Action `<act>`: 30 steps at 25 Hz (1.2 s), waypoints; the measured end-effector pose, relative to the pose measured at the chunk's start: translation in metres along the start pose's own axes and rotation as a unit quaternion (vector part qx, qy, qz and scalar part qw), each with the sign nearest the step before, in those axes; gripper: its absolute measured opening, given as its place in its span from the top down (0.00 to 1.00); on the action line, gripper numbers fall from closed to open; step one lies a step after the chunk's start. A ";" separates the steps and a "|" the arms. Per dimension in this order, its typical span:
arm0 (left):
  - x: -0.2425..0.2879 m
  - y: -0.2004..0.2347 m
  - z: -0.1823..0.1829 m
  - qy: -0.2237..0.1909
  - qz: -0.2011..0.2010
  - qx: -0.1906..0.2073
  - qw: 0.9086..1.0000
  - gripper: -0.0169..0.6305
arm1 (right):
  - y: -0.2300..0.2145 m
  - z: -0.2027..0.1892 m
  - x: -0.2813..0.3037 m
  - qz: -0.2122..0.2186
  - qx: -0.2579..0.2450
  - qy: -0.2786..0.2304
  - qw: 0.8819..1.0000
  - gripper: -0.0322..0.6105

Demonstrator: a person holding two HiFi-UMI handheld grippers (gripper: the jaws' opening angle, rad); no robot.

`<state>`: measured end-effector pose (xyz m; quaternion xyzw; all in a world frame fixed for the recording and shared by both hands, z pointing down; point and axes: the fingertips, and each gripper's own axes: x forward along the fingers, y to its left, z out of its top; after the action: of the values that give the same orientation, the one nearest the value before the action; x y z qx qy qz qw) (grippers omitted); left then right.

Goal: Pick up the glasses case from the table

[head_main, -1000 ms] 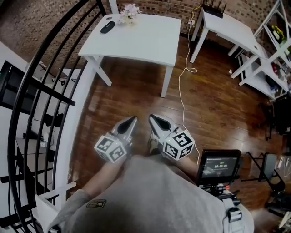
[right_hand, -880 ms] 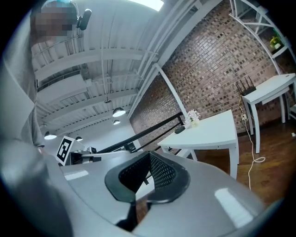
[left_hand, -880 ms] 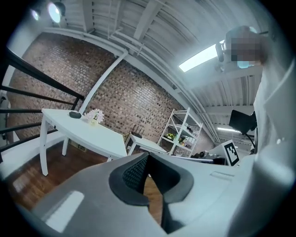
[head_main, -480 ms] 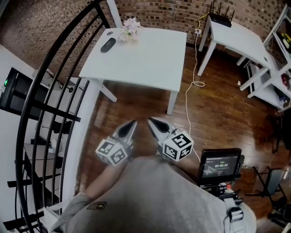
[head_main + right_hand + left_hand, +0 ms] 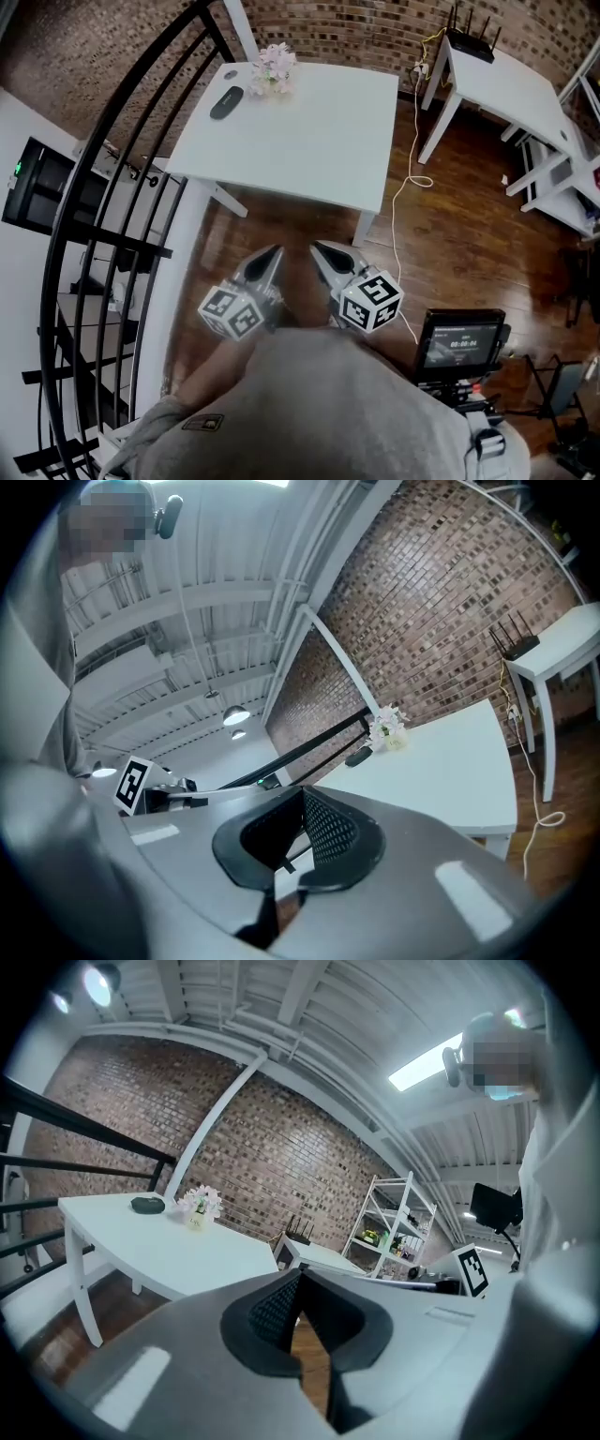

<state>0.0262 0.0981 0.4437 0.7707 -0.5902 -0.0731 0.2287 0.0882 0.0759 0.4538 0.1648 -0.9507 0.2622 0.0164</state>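
The glasses case (image 5: 226, 102) is a dark oval lying near the far left corner of the white table (image 5: 319, 141), beside a small pot of pale flowers (image 5: 273, 70). My left gripper (image 5: 274, 252) and right gripper (image 5: 317, 247) are held side by side above the wooden floor, short of the table's near edge, both pointing at it. Each has its jaws shut with nothing between them. The left gripper view shows the case (image 5: 147, 1205) far off past the shut left gripper (image 5: 298, 1283). In the right gripper view the case (image 5: 358, 756) lies beyond the shut right gripper (image 5: 302, 803).
A black curved railing (image 5: 112, 187) runs along the left. A second white table (image 5: 511, 80) with a router (image 5: 472, 37) stands at the back right, a white cable (image 5: 398, 216) trails over the floor, and a small monitor (image 5: 459, 342) sits on a rig at my right.
The table has drawn closer and lower in the head view as I moved toward it. Both grippers kept their pose, side by side and shut.
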 end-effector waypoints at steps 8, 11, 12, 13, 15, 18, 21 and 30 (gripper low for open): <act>0.035 0.055 0.024 -0.001 -0.018 -0.006 1.000 0.97 | -0.029 0.011 0.055 -0.023 -0.002 0.004 1.000 0.93; 0.049 0.091 0.040 -0.001 -0.030 -0.008 1.000 0.97 | -0.043 0.016 0.090 -0.041 0.000 0.004 0.999 0.93; 0.054 0.104 0.046 -0.001 -0.036 -0.008 0.999 0.97 | -0.047 0.019 0.105 -0.047 0.001 0.003 0.999 0.93; 0.059 0.119 0.053 -0.001 -0.042 -0.008 0.999 0.97 | -0.051 0.022 0.120 -0.053 0.001 0.002 0.999 0.93; 0.068 0.147 0.068 0.003 -0.050 -0.010 0.999 0.97 | -0.057 0.031 0.151 -0.064 0.004 0.000 0.998 0.93; 0.077 0.186 0.094 0.009 -0.061 -0.008 0.998 0.97 | -0.062 0.043 0.193 -0.081 0.016 -0.001 0.997 0.93; 0.086 0.219 0.117 0.010 -0.064 -0.017 0.998 0.97 | -0.067 0.053 0.227 -0.096 0.016 -0.001 0.995 0.93; 0.102 0.310 0.164 0.003 -0.068 -0.024 0.997 0.97 | -0.079 0.082 0.325 -0.122 0.014 -0.010 0.992 0.93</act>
<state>-0.2782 -0.1029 0.4508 0.8037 -0.5338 -0.1001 0.2431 -0.1885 -0.1284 0.4607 0.2828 -0.9198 0.2695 0.0361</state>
